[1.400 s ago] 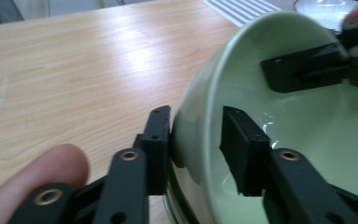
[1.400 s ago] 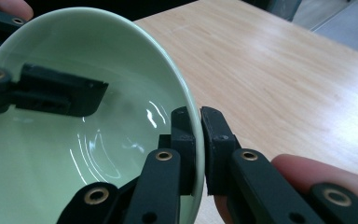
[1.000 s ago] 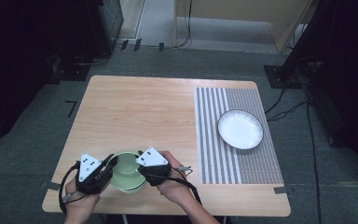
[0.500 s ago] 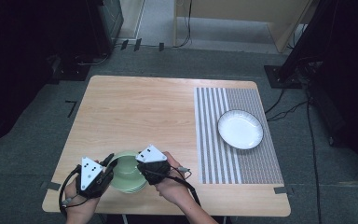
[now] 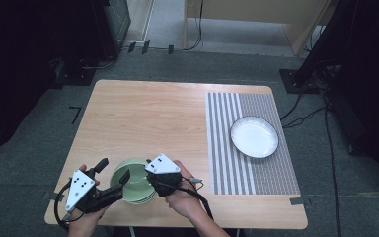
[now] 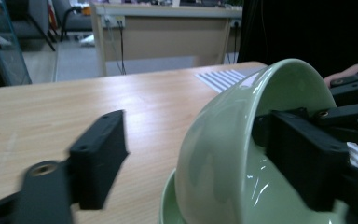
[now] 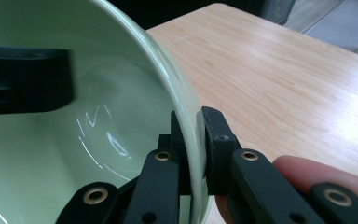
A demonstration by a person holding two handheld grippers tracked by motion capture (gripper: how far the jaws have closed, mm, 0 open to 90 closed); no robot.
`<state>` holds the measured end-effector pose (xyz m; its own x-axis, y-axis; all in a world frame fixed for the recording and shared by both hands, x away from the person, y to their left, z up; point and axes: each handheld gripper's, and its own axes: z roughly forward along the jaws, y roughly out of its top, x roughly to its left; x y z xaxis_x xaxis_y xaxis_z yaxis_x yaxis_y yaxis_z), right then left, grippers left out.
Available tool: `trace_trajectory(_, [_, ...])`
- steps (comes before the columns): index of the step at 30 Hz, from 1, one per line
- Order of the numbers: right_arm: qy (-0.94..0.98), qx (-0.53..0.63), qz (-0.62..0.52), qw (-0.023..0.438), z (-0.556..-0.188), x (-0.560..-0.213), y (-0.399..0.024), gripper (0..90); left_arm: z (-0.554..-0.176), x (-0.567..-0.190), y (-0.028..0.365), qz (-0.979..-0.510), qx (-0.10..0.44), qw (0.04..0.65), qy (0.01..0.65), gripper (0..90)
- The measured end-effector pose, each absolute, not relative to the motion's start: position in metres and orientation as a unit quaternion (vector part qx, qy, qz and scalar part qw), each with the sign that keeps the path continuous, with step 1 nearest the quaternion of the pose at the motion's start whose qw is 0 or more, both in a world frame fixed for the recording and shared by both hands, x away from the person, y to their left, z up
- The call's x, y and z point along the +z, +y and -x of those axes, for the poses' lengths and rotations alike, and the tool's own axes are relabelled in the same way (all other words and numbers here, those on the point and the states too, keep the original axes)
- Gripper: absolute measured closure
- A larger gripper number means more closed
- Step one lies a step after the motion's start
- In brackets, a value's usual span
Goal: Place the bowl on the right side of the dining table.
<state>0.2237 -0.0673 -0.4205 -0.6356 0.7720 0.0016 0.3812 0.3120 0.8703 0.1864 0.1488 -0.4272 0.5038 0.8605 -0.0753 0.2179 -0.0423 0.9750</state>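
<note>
A pale green bowl (image 5: pixel 131 181) sits tilted on a second green bowl (image 5: pixel 140 198) near the table's front edge. My right gripper (image 5: pixel 149 181) is shut on the upper bowl's right rim; in the right gripper view its pads (image 7: pixel 213 140) pinch the thin green wall (image 7: pixel 74 140). My left gripper (image 5: pixel 112 172) is open, its jaws having just been opening. One of its jaws is inside the bowl (image 6: pixel 223 154) and the other is out to its left. The bowl's wall stands between them, and neither pad presses on it.
A white plate (image 5: pixel 254 137) lies on a grey striped mat (image 5: pixel 224 148) at the table's right. Bare wooden tabletop (image 5: pixel 148 118) stretches beyond the bowls. Cables and dark stands sit on the floor around the table.
My left gripper's jaws have spread apart and let go of the bowl's left rim. The right gripper keeps its hold, and both hands have stayed about where they were.
</note>
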Motion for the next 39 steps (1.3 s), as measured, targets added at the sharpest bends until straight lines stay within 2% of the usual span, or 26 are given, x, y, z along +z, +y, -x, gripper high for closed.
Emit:
trace_trajectory(1, [0.78, 0.458, -0.369, 0.215, -0.224, -0.42, -0.068, 85.6, -0.186, -0.426, 0.151, -0.659, 0.288, 0.563, 0.408, 9.8])
trace_trajectory(2, [0.777, 0.46, -0.373, 0.213, -0.224, -0.418, -0.069, 85.6, -0.186, -0.425, 0.153, -0.656, 0.284, 0.564, 0.413, 8.8])
trace_trajectory(3, [0.776, 0.461, -0.373, 0.215, -0.224, -0.418, -0.071, 85.6, -0.186, -0.425, 0.156, -0.651, 0.278, 0.569, 0.419, 2.2])
trace_trajectory(5, [0.772, 0.462, -0.377, 0.219, -0.225, -0.416, -0.073, 85.6, -0.187, -0.425, 0.162, -0.64, 0.255, 0.584, 0.429, 0.0])
trace_trajectory(7, [0.766, 0.465, -0.384, 0.224, -0.226, -0.413, -0.077, 85.6, -0.186, -0.426, 0.169, -0.628, 0.259, 0.591, 0.435, 0.0])
trace_trajectory(17, [0.758, 0.469, -0.393, 0.226, -0.228, -0.411, -0.083, 85.6, -0.183, -0.429, 0.18, -0.625, 0.261, 0.597, 0.43, 0.0])
trace_trajectory(28, [0.745, 0.475, -0.408, 0.231, -0.231, -0.405, -0.092, 85.6, -0.176, -0.425, 0.203, -0.578, 0.259, 0.646, 0.425, 0.0])
trace_trajectory(39, [0.736, 0.48, -0.417, 0.233, -0.234, -0.401, -0.102, 85.6, -0.191, -0.444, 0.218, -0.583, 0.278, 0.603, 0.468, 0.0])
